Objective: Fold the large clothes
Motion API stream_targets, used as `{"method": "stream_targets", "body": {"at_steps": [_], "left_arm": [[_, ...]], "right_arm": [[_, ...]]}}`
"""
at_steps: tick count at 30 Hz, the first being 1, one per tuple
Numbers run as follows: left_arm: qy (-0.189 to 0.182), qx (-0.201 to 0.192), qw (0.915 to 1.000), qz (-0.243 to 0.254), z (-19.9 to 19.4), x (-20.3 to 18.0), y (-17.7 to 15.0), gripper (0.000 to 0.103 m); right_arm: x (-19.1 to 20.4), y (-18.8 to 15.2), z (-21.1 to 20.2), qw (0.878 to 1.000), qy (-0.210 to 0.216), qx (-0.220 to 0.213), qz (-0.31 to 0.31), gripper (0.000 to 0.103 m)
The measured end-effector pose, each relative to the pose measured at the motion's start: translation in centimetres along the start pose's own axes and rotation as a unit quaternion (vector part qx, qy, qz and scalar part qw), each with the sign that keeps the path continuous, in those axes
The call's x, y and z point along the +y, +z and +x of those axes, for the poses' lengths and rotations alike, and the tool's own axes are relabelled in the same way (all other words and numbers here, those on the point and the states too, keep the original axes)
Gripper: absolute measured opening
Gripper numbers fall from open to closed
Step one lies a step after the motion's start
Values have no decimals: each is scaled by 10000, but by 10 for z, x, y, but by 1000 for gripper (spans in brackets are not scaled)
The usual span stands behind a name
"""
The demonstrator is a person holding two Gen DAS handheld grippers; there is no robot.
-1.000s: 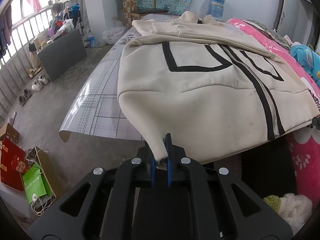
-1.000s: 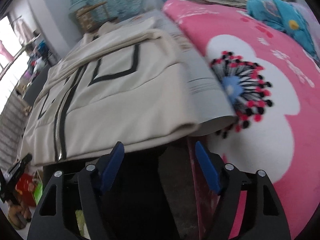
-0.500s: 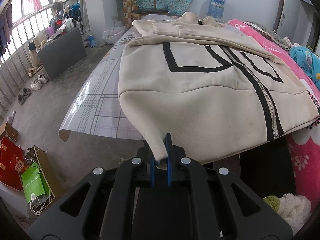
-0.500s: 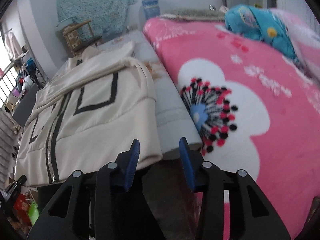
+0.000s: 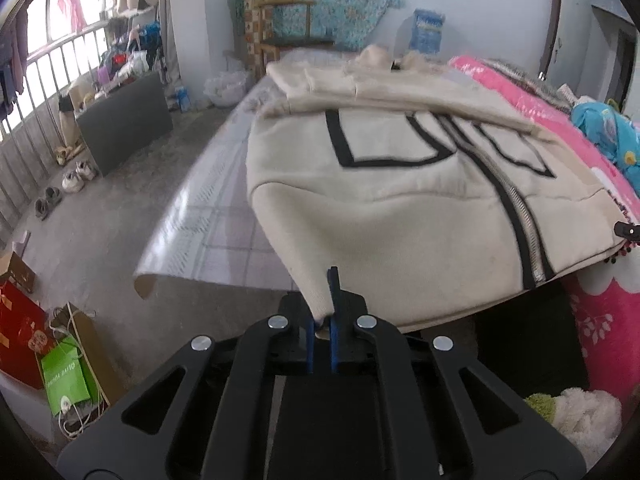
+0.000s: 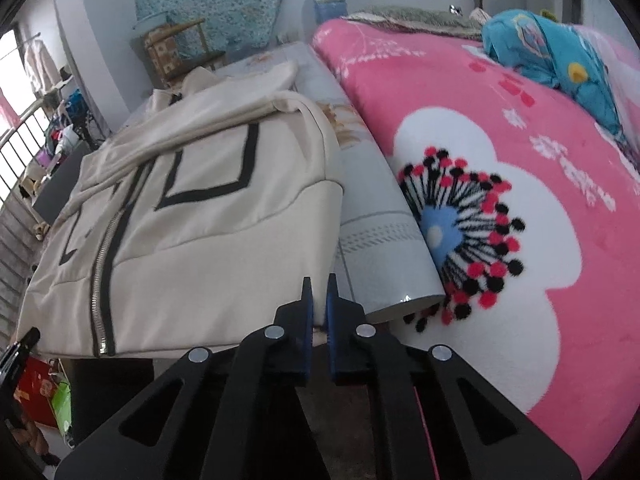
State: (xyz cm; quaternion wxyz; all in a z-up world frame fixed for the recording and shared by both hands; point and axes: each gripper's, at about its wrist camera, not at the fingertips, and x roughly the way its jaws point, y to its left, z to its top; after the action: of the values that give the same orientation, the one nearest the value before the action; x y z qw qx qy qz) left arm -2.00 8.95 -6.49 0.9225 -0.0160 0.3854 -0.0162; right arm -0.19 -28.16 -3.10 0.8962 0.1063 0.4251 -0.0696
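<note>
A cream zip jacket with black line patterns lies flat on a table under a pale checked cover, sleeves folded across its top. My left gripper pinches the near left hem corner, its jaws closing tight on the cloth. In the right wrist view the same jacket fills the left half. My right gripper has its jaws closing on the near right hem corner, with cream cloth between the blue pads. Both corners hang just off the table's near edge.
A pink flowered blanket covers the bed right of the table, with a blue bundle on it. Bags and boxes sit on the floor at the left. A dark cabinet, shoes and railings stand further left.
My right gripper's jaws went from wide apart to closed on the jacket's right hem corner as it swung toward it. My left gripper kept its hold on the left corner.
</note>
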Motion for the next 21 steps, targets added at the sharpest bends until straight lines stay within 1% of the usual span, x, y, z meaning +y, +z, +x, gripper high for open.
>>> {"method": "stream_targets", "body": {"at_steps": [3,7,10,13,15,16,17,18,19,20,21], "left_arm": [[-56,-198,9998,32,-15,3,5,4],[-118,-238,9996,-27,-27,10,9,4],[-246,-110,9995,-166,-36,22,9,4],[-214,105,9995,-212,-40,33,1,4],[-198,230,9993,-219,-35,37,-6,5],[-226,294,9990,-245,-30,39,-9,5],[-242,328,9988,-284,-27,41,-10,5],[-259,336,9986,-327,-24,42,-10,5],[-272,325,9985,-347,-23,42,-10,5],[-282,317,9985,-350,-21,42,-9,5],[-299,310,9985,-351,-20,42,-9,5]], "right_arm": [[1,1,-13,9999,104,-93,-18,5],[3,-4,-27,9996,267,-93,-43,5],[2,-17,-37,9992,396,46,9,5],[-2,-33,-44,9980,552,280,123,5],[-6,-42,-39,9957,723,547,197,6],[-9,-46,-34,9950,737,628,233,7],[-13,-48,-29,9948,719,677,264,13],[-16,-49,-23,9941,703,769,301,15],[-20,-49,-19,9934,711,827,358,20],[-24,-48,-15,9924,782,834,464,28],[-27,-47,-13,9911,889,824,554,34]]}}
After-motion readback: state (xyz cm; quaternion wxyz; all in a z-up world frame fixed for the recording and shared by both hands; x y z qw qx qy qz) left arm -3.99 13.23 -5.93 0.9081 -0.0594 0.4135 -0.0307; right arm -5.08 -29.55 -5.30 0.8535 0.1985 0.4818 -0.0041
